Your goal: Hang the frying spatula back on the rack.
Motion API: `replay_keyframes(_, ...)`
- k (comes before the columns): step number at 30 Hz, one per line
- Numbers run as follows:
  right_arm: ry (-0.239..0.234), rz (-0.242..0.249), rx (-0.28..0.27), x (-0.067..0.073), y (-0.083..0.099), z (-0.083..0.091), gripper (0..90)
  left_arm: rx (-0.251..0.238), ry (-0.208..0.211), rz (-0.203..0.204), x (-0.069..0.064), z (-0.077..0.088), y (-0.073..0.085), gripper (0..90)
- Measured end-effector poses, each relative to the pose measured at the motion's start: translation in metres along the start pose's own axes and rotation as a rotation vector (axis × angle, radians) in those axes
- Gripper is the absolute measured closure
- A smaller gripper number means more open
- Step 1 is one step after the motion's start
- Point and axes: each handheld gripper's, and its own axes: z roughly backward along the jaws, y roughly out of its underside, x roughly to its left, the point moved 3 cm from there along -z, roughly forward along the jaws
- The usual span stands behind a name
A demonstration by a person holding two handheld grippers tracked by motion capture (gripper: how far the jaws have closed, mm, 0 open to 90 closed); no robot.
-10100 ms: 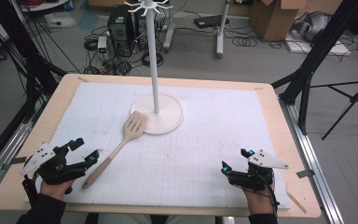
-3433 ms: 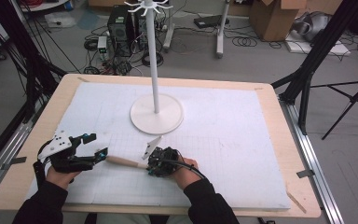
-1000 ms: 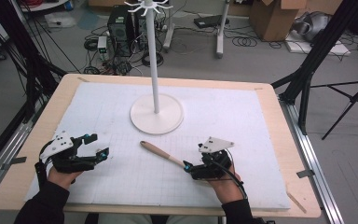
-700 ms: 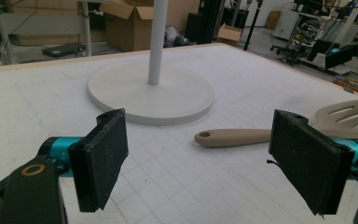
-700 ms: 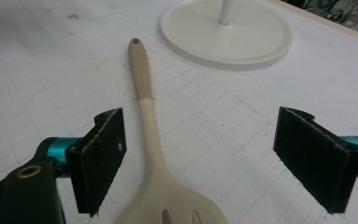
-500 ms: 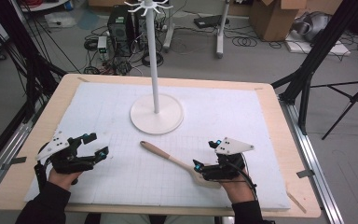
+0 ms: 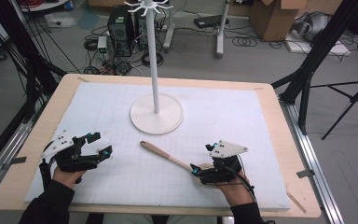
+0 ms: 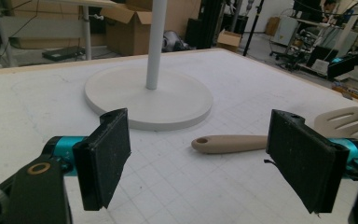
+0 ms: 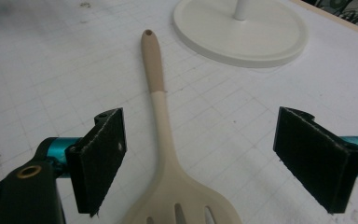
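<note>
A beige slotted spatula [image 7: 168, 157] lies flat on the white gridded mat [image 7: 242, 121], with its handle end pointing toward the white stand base [image 7: 157, 114]. Its head [image 9: 186, 205] lies on the mat between the wide-apart jaws of my right gripper [image 7: 201, 159], which touch nothing. In the right gripper view my right gripper [image 9: 207, 158] straddles the spatula's neck. My left gripper [image 7: 100, 143] hovers open at the front left, a hand's width from the handle tip. In the left gripper view my left gripper [image 8: 204, 158] faces the spatula handle [image 8: 228, 142] and the stand base [image 8: 149, 95].
The stand's white pole [image 7: 152, 56] rises from the base in the mat's middle, with hooks at its top. The wooden table edge [image 7: 298, 154] frames the mat. Black tripod legs [image 7: 307, 79] stand off the right side, and cables and boxes lie on the floor behind.
Since ten seconds ago the spatula has gone from beside the stand base to the front right, turned end for end. Over the last second it lies still; the right gripper shifted slightly.
</note>
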Motion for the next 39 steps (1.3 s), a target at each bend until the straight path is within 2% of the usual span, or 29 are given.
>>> replay_keyframes(1, -0.002, 0.007, 0.003, 0.001, -0.001, -0.001, 16.0, 0.003, 0.006, -0.002, 0.0, -0.001, 0.0, 23.0)
replay_keyframes(3, -0.005, 0.05, 0.029, 0.005, -0.004, -0.007, 16.0, 0.015, 0.01, -0.009, -0.001, -0.004, 0.001, 23.6)
replay_keyframes(5, -0.011, 0.058, 0.034, 0.006, -0.005, -0.009, 16.0, 0.021, 0.011, -0.015, -0.001, -0.004, 0.002, 23.6)
replay_keyframes(7, -0.03, 0.085, 0.071, 0.01, -0.008, -0.019, 16.7, 0.025, 0.007, -0.021, -0.003, -0.004, 0.002, 23.6)
replay_keyframes(8, -0.03, 0.085, 0.071, 0.01, -0.008, -0.019, 16.7, 0.027, 0.005, -0.019, -0.004, -0.003, 0.002, 23.6)
replay_keyframes(12, -0.065, 0.115, 0.104, 0.016, -0.012, -0.03, 21.9, 0.036, -0.005, -0.03, -0.008, -0.001, 0.003, 23.7)
replay_keyframes(14, -0.074, 0.129, 0.13, 0.017, -0.013, -0.036, 22.7, 0.037, -0.01, -0.031, -0.008, -0.002, 0.003, 23.8)
replay_keyframes(15, -0.087, 0.14, 0.163, 0.016, -0.014, -0.044, 24.2, 0.043, -0.008, -0.031, -0.007, -0.003, 0.003, 23.8)
replay_keyframes(16, -0.087, 0.14, 0.163, 0.016, -0.014, -0.044, 24.2, 0.043, -0.008, -0.031, -0.007, -0.003, 0.003, 23.8)
replay_keyframes(19, -0.099, 0.139, 0.229, 0.013, -0.014, -0.06, 26.7, 0.051, -0.003, -0.026, -0.006, -0.004, 0.005, 23.8)
replay_keyframes(21, -0.118, 0.132, 0.315, 0.013, -0.014, -0.076, 31.0, 0.051, 0.0, -0.026, -0.006, -0.003, 0.005, 24.1)
replay_keyframes(22, -0.118, 0.132, 0.315, 0.013, -0.014, -0.076, 31.0, 0.05, 0.0, -0.029, -0.005, -0.003, 0.005, 24.1)
replay_keyframes(25, -0.133, 0.142, 0.379, 0.013, -0.018, -0.087, 35.5, 0.048, 0.001, -0.03, -0.005, -0.002, 0.004, 24.3)
replay_keyframes(33, -0.131, 0.159, 0.454, 0.009, -0.025, -0.097, 39.3, 0.06, 0.018, -0.031, -0.004, -0.003, 0.005, 24.5)
replay_keyframes(37, -0.148, 0.173, 0.518, 0.012, -0.031, -0.107, 43.3, 0.059, 0.019, -0.032, -0.004, -0.003, 0.004, 24.7)
replay_keyframes(38, -0.148, 0.173, 0.518, 0.012, -0.031, -0.107, 43.3, 0.059, 0.019, -0.032, -0.004, -0.003, 0.004, 24.7)
replay_keyframes(39, -0.149, 0.184, 0.555, 0.014, -0.032, -0.111, 45.0, 0.058, 0.018, -0.028, -0.004, -0.003, 0.004, 24.8)
